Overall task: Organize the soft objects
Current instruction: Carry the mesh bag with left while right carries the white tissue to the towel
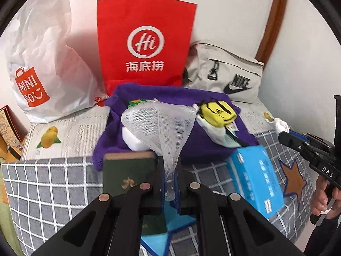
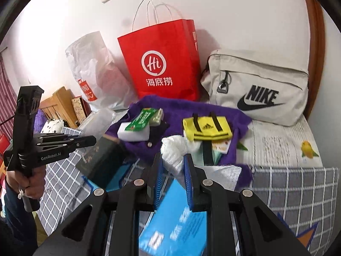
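Gripping the narrow tail of a white mesh net [image 1: 158, 125], the left gripper [image 1: 169, 183] has its black fingers pinched tight on the gathered end, and the net fans upward into a stiff, open funnel of fine plastic webbing. The right gripper [image 2: 172, 170] is clenched on a crumpled wad of white tissue [image 2: 173, 151], soft and wrinkled, squeezed between its blue ribbed pads [image 2: 188, 183].

Both are held over a bed covered in a grey quilt [image 1: 49, 183] with a white grid pattern. On it lies a fuzzy purple cloth [image 2: 181, 104], bunched up and holding a small heap: a white foam sponge block [image 2: 133, 132] with a green printed label across it, and a little yellow fabric pouch [image 2: 205, 129] with black straps, boxy in shape. A dark green hardcover book [image 1: 127, 170] sits just beside the cloth's near edge, and a glossy blue pack [image 1: 254, 178] lies flat on the quilt to the right of the net.

Against the white wall stand a stiff red paper bag [image 1: 146, 44] with white cord handles, a crinkled white plastic shopping bag [image 1: 44, 68] slumping to its left, and a pale canvas Nike bag [image 2: 259, 87] leaning to its right. A quilted sheet printed with yellow fruit [image 1: 50, 137] shows under the bags.
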{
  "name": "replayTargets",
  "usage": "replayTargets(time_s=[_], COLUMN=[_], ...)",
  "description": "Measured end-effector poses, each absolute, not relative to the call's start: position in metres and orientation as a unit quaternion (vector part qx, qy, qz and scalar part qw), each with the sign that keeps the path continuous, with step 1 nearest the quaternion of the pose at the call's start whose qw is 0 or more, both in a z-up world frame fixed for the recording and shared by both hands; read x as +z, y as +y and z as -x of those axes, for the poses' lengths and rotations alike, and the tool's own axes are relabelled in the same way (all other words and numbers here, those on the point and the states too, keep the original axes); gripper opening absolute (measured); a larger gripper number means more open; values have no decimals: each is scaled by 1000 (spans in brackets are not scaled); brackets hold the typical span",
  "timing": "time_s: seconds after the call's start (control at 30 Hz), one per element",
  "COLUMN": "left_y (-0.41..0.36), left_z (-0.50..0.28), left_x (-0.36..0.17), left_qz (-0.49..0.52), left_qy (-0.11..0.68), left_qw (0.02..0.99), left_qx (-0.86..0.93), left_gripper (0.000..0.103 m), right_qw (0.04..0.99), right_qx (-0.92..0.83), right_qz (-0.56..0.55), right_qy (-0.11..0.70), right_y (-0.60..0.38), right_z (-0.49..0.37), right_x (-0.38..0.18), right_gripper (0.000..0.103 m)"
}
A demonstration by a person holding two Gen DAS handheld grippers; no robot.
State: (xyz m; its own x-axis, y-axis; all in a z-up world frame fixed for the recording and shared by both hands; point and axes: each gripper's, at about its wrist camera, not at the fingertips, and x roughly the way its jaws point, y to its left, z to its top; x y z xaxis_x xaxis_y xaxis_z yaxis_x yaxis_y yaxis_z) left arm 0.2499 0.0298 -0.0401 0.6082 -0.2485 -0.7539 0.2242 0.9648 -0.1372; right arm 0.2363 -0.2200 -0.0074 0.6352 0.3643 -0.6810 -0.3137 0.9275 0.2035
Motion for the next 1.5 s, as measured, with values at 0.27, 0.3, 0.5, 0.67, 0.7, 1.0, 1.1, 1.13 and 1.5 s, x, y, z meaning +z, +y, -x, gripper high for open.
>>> replayTargets(time_s=[0.27, 0.3, 0.5, 0.67, 0.7, 1.0, 1.1, 1.13, 1.5], left_y=[39, 39, 31, 16, 12, -26, -32, -34, -37], left_z=[-290, -294, -317, -334, -338, -368, -373, -374, -385], left_x=[-46, -46, -49, -53, -54, -73, -82, -86, -102], left_qz=[19, 19, 23, 33, 32, 17, 13, 10, 5], left_qy=[431, 432, 436, 444, 446, 472, 482, 486, 505], left_qw=[895, 894, 891, 885, 883, 867, 861, 859, 850], left_qx=[-115, -115, -124, -138, -142, -162, -163, -162, -151], left_gripper=[7, 7, 7, 7, 7, 7, 7, 7, 8], right_qw=[901, 901, 896, 887, 885, 866, 860, 859, 853], right_qx=[168, 166, 152, 155, 156, 154, 159, 160, 166], right_qz=[-38, -37, -33, -34, -35, -45, -39, -37, -33], right_qy=[398, 399, 416, 434, 438, 474, 484, 484, 493], right_y=[-222, -223, -228, -226, -227, -233, -231, -231, -229], right_z=[-283, -286, -310, -324, -326, -345, -349, -349, -360], right_x=[-19, -21, -35, -49, -53, -80, -85, -85, -92], right_gripper=[20, 20, 20, 20, 20, 20, 20, 20, 23])
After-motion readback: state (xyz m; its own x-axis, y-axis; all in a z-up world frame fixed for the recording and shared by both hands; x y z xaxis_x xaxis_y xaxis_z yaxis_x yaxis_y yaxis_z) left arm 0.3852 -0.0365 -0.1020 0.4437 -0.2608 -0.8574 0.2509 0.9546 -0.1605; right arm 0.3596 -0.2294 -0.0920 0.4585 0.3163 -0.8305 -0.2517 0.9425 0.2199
